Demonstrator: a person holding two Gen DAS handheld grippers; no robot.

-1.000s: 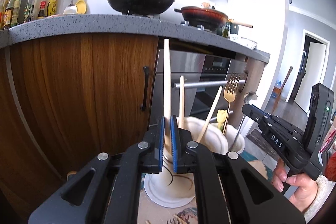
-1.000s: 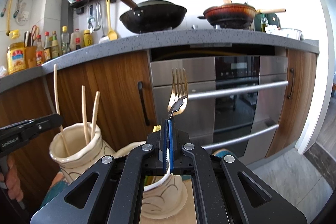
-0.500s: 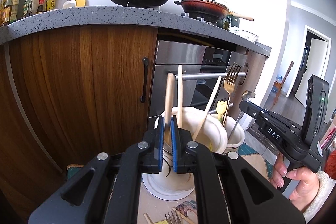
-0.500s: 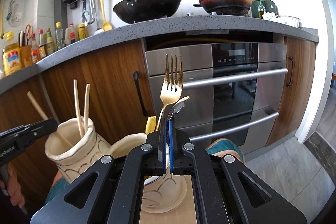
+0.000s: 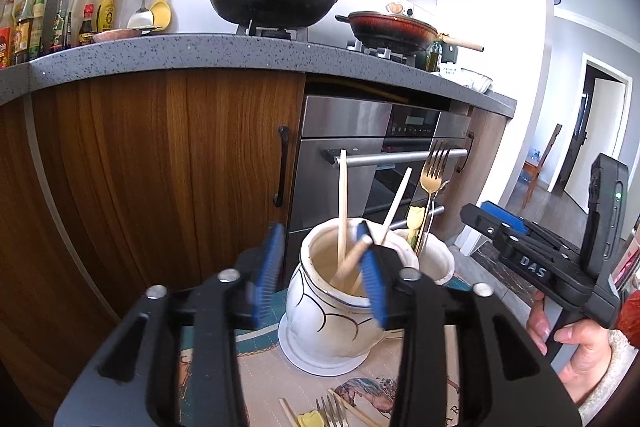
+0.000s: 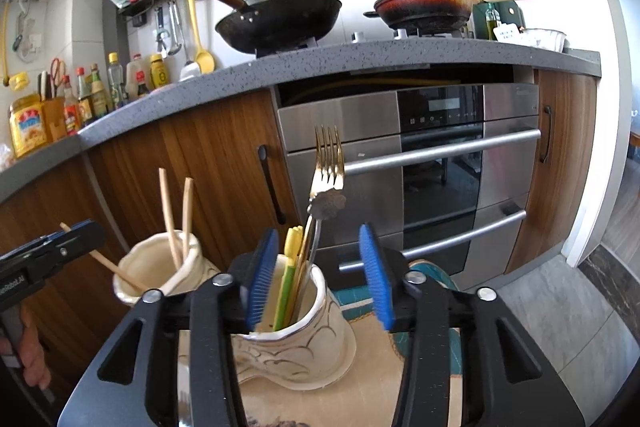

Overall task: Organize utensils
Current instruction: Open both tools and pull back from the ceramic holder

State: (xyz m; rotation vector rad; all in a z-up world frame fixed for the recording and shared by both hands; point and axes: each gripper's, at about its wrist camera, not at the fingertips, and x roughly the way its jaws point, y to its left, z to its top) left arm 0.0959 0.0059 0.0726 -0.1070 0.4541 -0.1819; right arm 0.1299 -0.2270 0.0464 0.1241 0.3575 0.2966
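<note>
My left gripper (image 5: 320, 271) is open and empty just in front of a cream ceramic holder (image 5: 332, 311) that holds wooden chopsticks (image 5: 342, 203); one chopstick leans inside it. My right gripper (image 6: 320, 275) is open and empty around a second cream holder (image 6: 296, 339) that holds a gold fork (image 6: 328, 163), a silver spoon (image 6: 328, 205) and a yellow utensil (image 6: 290, 267). The chopstick holder also shows in the right wrist view (image 6: 160, 275), and the fork (image 5: 434, 171) in the left wrist view. The right gripper appears in the left wrist view (image 5: 496, 223).
Both holders stand on a patterned mat (image 5: 280, 379) with loose forks and chopsticks (image 5: 332, 413) at its near edge. Behind are wooden cabinets (image 5: 160, 179), a steel oven (image 6: 440, 163) and a grey counter (image 6: 360, 55) with pans.
Both grippers have opened. The left one let go of the chopstick, which dropped into its holder. The right one let go of the spoon, which now stands in its holder.
</note>
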